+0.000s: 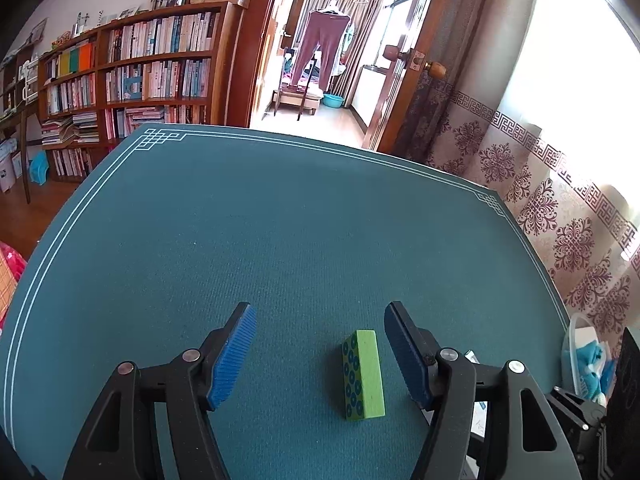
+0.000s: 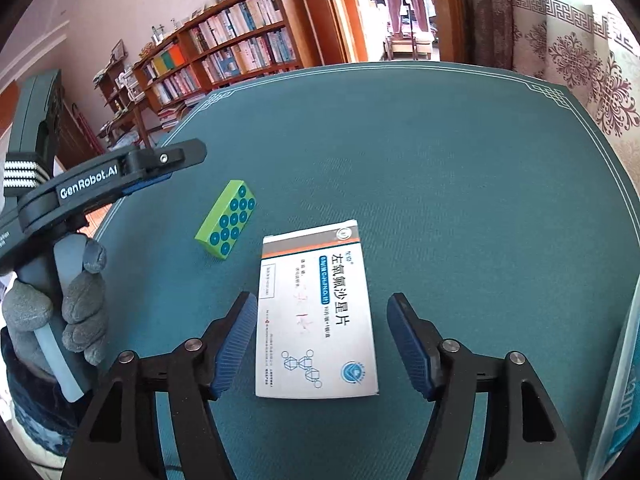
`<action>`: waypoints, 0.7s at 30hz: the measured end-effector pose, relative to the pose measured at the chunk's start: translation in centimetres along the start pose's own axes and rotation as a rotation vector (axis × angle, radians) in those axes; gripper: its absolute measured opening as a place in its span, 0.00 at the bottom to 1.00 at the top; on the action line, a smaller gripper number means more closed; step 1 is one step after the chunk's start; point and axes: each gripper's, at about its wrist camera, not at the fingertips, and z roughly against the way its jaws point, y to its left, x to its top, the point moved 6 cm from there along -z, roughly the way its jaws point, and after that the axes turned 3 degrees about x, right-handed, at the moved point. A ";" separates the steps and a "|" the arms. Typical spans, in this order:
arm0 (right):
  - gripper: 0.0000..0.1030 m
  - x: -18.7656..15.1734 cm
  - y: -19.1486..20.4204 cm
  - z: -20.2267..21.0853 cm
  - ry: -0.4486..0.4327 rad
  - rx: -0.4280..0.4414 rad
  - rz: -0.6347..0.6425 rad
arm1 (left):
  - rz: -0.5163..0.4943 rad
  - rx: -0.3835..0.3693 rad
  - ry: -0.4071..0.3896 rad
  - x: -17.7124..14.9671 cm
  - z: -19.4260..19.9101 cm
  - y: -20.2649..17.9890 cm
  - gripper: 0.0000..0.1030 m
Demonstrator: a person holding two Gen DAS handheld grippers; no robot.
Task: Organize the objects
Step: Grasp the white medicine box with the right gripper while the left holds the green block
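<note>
While both jaws gape | green block (image 1: 363, 376) between left hand-held gripper (image 1: 320, 354), seemingly untouched | medicine box (image 2: 316, 316) between right hand-held gripper (image 2: 322, 344)

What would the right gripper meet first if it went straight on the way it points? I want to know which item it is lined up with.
Probably the white medicine box, lying flat on the green mat between the open right gripper fingers; depth is unclear.
</note>
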 end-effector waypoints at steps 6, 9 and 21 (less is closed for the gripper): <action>0.67 -1.4 1.0 -0.6 -0.004 -0.082 0.069 | -0.037 0.001 0.016 -0.5 -0.4 -0.7 0.68; 0.63 -1.6 0.6 -0.3 -0.017 -0.092 0.056 | -0.069 -0.013 0.046 -1.1 -0.7 -1.5 0.68; 0.63 -2.3 -2.1 1.4 -0.049 -0.178 0.015 | -0.204 0.005 0.167 -4.3 -3.2 -3.4 0.23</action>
